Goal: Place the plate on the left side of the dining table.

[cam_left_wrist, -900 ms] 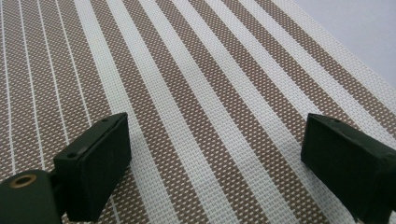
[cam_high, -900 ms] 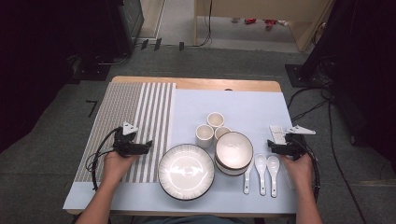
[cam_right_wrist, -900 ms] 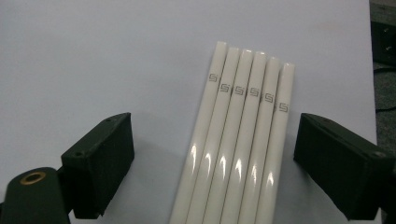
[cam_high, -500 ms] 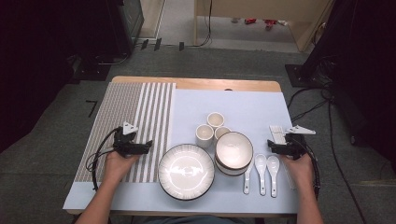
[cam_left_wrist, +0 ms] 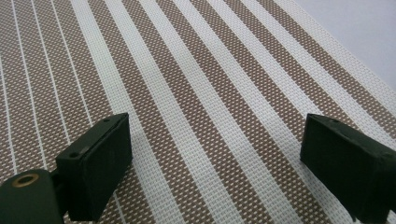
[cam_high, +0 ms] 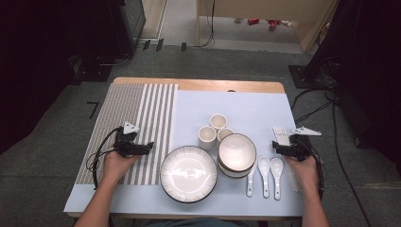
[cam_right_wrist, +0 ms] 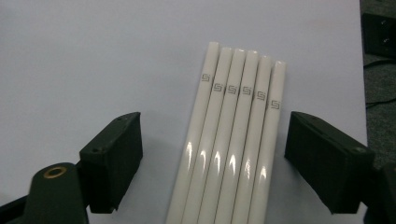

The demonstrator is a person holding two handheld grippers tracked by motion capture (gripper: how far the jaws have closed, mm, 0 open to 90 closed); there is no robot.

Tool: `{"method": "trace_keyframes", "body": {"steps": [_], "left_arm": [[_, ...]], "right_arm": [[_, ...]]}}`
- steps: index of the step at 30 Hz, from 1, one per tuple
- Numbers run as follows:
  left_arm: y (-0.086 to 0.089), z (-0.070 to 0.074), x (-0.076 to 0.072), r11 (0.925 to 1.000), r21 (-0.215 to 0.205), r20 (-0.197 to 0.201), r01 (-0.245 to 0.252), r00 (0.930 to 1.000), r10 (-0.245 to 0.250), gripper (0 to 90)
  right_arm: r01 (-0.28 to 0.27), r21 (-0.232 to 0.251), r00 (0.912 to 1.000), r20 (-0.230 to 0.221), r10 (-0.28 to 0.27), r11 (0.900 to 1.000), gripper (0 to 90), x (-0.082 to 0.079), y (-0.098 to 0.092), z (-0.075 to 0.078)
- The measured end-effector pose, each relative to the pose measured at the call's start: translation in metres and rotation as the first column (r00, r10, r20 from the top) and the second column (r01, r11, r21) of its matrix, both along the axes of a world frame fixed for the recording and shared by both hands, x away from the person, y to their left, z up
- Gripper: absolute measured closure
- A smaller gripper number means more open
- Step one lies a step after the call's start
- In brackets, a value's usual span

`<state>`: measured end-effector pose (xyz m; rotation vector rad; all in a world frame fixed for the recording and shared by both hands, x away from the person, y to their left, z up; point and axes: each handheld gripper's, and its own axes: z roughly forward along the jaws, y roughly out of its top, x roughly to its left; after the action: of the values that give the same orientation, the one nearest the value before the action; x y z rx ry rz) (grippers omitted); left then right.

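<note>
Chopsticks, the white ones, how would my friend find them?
Look at the pale blue table cover, then its right edge beside the right gripper. The white chopsticks lie there side by side, long straight sticks with tiny square marks, unlike the scooped spoons.

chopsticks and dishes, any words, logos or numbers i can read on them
No readable words or numbers.
Each of the six white chopsticks carries a small square spiral mark near its end in the right gripper view, a sign rather than a letter.
The plate, bowl, cups and spoons show no lettering in the high view.
The striped placemat carries no text.
</note>
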<state>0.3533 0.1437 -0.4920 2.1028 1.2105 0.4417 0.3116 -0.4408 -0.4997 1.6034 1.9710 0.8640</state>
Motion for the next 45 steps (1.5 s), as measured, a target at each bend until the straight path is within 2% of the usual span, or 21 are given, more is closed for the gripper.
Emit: {"method": "trace_keyframes", "body": {"steps": [2,5,9,13,15,16,22,25,33,34,36,39,41,45], "left_arm": [[0.002,0.005,0.001,0.9997,-0.022,-0.013,0.007,0.9999,-0.007,16.3],[0.005,0.009,0.001,0.999,-0.043,-0.015,0.012,0.9998,-0.013,16.3],[0.008,0.011,0.0,0.9968,-0.077,-0.04,0.018,0.999,-0.021,16.4],[0.007,0.014,-0.002,0.9953,-0.087,-0.035,0.042,0.9984,-0.045,17.1],[0.006,0.017,-0.004,0.992,-0.112,-0.032,0.059,0.9975,-0.063,19.5],[0.006,0.017,-0.005,0.9908,-0.115,-0.03,0.071,0.9968,-0.075,23.6],[-0.001,0.017,-0.005,0.9906,-0.099,-0.04,0.094,0.9943,-0.099,25.0],[-0.002,0.02,-0.007,0.9866,-0.121,-0.039,0.11,0.9926,-0.115,25.5],[-0.006,0.027,-0.012,0.982,-0.126,-0.028,0.141,0.9889,-0.146,25.9],[-0.007,0.028,-0.013,0.9815,-0.123,-0.024,0.147,0.9883,-0.151,27.9],[-0.009,0.029,-0.013,0.9815,-0.122,-0.018,0.148,0.9883,-0.151,28.4],[-0.008,0.032,-0.014,0.9783,-0.138,-0.022,0.154,0.9871,-0.159,30.4],[-0.009,0.034,-0.015,0.9754,-0.145,-0.014,0.166,0.9854,-0.17,31.2],[-0.011,0.036,-0.015,0.9749,-0.152,-0.011,0.163,0.986,-0.166,30.1]], "right_arm": [[0.001,0.006,1.0,-0.008,-0.001,1.0,20.5,-0.001,-0.001,0.002],[-0.002,0.01,1.0,0.003,0.002,1.0,21.4,-0.003,0.0,0.005],[-0.002,0.018,0.9999,0.013,0.002,1.0,21.9,-0.005,0.0,0.009],[-0.017,0.032,0.9998,0.006,0.016,0.999,25.2,-0.009,0.0,0.012],[-0.034,0.031,0.9994,0.003,0.034,0.999,25.5,-0.01,0.002,0.013],[-0.036,0.026,0.9993,0.004,0.036,0.999,25.6,-0.011,0.002,0.014],[-0.063,0.038,0.998,0.011,0.063,0.997,27.9,-0.015,0.004,0.018],[-0.067,0.049,0.9976,0.021,0.066,0.997,29.8,-0.019,0.005,0.024],[-0.081,0.084,0.996,0.043,0.078,0.993,33.8,-0.026,0.009,0.034],[-0.082,0.084,0.9958,0.048,0.078,0.993,34.3,-0.027,0.01,0.036],[-0.088,0.043,0.9946,0.06,0.085,0.995,36.3,-0.03,0.014,0.038],[-0.094,0.051,0.9938,0.064,0.091,0.994,37.9,-0.031,0.015,0.04],[-0.106,0.076,0.9924,0.071,0.101,0.991,38.8,-0.035,0.017,0.043],[-0.11,0.066,0.9916,0.076,0.105,0.992,40.8,-0.037,0.019,0.045]]}}
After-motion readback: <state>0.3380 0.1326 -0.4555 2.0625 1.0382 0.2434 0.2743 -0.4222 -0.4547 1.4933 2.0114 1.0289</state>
